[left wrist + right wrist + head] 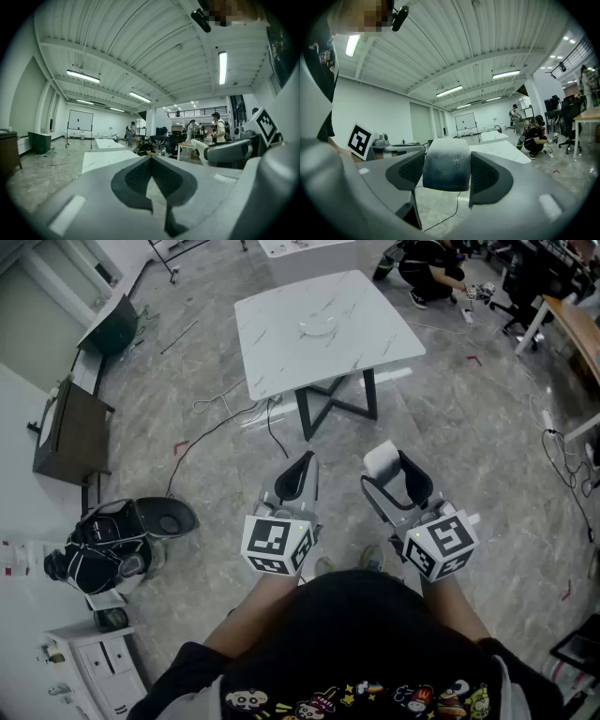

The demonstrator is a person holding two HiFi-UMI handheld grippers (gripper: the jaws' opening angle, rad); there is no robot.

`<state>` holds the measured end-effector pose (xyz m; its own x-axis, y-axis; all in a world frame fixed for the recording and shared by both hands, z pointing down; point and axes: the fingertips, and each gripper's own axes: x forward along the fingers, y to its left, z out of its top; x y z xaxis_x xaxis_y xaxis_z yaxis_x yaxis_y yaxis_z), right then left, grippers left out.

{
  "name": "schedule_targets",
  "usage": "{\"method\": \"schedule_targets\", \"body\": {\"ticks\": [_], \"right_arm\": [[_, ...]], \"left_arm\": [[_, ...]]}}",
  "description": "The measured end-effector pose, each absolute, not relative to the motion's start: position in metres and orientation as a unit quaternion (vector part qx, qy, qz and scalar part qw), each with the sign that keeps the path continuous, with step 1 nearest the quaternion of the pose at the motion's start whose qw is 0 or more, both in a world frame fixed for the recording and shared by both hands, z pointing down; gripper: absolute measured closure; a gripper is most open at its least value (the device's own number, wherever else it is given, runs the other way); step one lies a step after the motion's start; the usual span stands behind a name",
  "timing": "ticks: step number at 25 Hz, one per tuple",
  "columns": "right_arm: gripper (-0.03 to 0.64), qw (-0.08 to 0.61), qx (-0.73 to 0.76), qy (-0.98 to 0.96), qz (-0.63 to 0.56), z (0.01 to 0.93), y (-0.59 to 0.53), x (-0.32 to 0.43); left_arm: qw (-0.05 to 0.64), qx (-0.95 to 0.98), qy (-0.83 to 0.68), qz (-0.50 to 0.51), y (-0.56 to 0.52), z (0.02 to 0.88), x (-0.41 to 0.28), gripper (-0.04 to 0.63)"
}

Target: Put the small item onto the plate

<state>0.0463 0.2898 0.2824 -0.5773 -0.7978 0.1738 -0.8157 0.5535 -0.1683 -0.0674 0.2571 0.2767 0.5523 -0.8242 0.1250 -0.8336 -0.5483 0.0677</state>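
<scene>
Clamped the small item (446, 164), pale and round-topped, squarely between the jaws of the right gripper (398, 474). Pressed the jaws of the left gripper (298, 474) together, gripping nothing. Held both side by side, near the body, above the floor. Spotted the plate (319, 326) far ahead on the marble table (281, 362), well apart from both grippers.
</scene>
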Motion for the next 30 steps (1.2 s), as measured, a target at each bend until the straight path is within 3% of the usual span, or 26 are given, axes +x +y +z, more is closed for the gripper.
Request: {"method": "schedule_targets", "body": {"ticks": [11, 30], "right_arm": [[0.281, 0.048, 0.441, -0.889, 0.113, 0.293, 0.281, 0.036], [0.281, 0.069, 0.409, -0.904, 0.103, 0.321, 0.226, 0.109]], "left_arm": [[0.065, 0.873, -0.482, 0.039, 0.254, 0.284, -0.068, 0.595], [0.088, 0.857, -0.504, 0.059, 0.218, 0.328, 0.01, 0.595]]}}
